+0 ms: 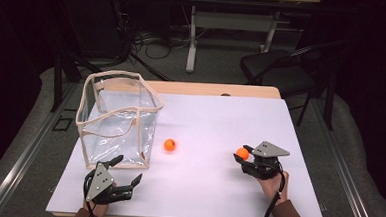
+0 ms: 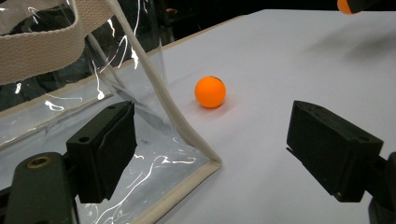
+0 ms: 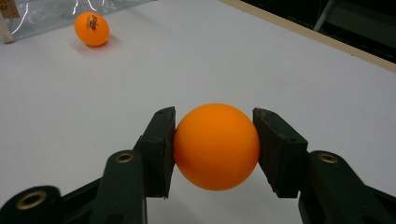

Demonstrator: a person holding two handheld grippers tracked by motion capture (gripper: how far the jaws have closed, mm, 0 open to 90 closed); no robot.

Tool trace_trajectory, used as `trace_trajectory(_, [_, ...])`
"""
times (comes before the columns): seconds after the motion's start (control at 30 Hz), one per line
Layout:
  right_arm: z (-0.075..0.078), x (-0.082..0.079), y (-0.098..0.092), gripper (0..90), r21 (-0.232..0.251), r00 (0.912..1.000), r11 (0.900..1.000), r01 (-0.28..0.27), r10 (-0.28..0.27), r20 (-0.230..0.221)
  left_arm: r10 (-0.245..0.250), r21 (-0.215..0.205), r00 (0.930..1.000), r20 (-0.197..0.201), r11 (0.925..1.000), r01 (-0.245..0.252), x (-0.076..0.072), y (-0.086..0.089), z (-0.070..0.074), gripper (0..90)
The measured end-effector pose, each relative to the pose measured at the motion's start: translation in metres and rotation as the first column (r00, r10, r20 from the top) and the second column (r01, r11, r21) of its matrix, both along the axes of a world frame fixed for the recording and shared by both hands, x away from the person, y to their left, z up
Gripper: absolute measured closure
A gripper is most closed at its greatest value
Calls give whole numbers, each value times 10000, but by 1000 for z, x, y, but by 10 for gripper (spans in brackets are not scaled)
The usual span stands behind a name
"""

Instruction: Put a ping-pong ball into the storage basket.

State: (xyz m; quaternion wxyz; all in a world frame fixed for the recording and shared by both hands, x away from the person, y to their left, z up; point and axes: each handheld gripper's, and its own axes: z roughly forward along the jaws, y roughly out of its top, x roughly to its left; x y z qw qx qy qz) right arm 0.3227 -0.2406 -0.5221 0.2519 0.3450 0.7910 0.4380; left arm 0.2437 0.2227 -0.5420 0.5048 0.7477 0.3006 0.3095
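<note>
1. The right claw (image 3: 215, 149) is clamped on one orange ping-pong ball (image 3: 216, 145), well away from the clear bag (image 1: 118, 119)
2. The left claw (image 2: 224, 154) stands apart at the bag's corner
3. The other ball (image 1: 169, 145) waits just beside the bag, which looks empty

left tool (image 1: 126, 172): jaws spread wide, low | right tool (image 1: 242, 156): jaws clamped, raised

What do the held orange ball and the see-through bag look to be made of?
Held orange ball: likely smooth matte plastic, evenly coloured, no glare. Bag: clear glossy plastic film, shown by wrinkles and bright glints, edged with beige woven-looking fabric trim.
</note>
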Motion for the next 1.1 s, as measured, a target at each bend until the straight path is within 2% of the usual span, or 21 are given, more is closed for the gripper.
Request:
trace_trajectory(0.33, [7, 5, 14, 509, 186, 9995, 9994, -277, 274, 172, 25, -21, 10000, 27, 10000, -25, 0, 0, 0, 158])
trace_trajectory(1.1, [14, 16, 50, 510, 137, 9940, 9947, -1017, 1010, 427, 20, -100, 10000, 38, 9999, -19, 0, 0, 0, 158])
